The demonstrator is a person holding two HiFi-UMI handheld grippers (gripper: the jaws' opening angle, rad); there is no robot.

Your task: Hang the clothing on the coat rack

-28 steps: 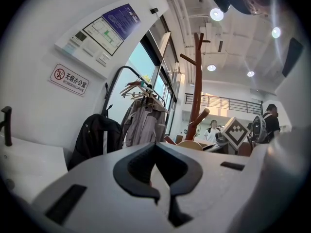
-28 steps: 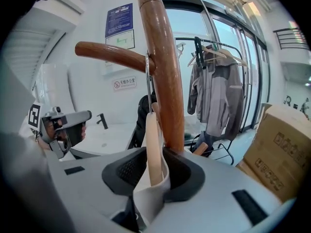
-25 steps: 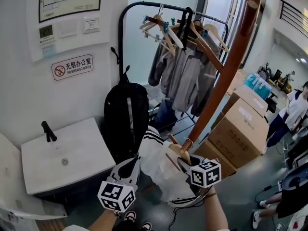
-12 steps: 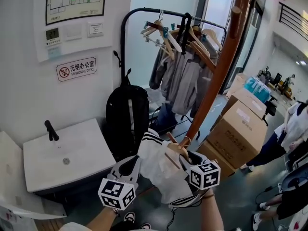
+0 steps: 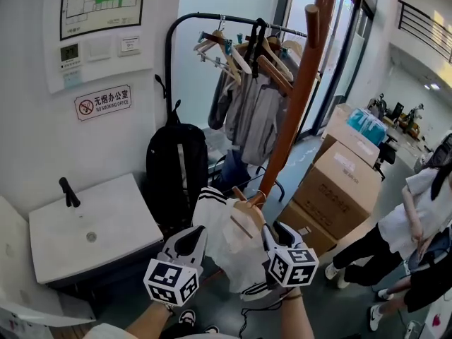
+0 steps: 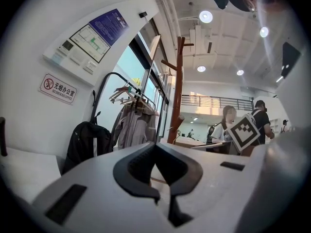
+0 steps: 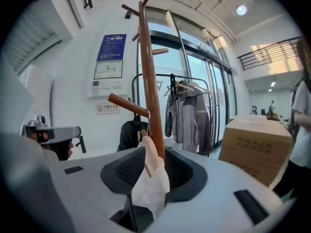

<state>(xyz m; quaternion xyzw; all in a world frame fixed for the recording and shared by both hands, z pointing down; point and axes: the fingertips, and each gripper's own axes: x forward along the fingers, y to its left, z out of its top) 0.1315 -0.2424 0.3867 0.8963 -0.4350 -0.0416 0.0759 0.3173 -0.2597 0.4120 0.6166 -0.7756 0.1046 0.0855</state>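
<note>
Right gripper [image 5: 272,237]: fingers clamped on white garment [image 5: 236,251] on its wooden hanger [image 5: 244,214], low, just before the coat rack [image 5: 296,97] pole. Left gripper [image 5: 191,243]: fingers closed together at garment's left edge. Behind: rail [image 5: 212,16] of grey jackets [image 5: 251,111], black backpack [image 5: 175,175], cardboard boxes [image 5: 339,182], washbasin [image 5: 106,217]. Wall sign [image 5: 103,102] reads "无烟办公室 NO SMOKING OFFICE"

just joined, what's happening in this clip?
A person is carrying a white striped top on a wooden hanger with two handheld grippers. The right gripper is shut on the fabric and hanger; the left gripper looks shut on the top's other side. They hold it low, close to the pole of the brown coat rack. The hanger's hook is not on a peg yet.
</note>
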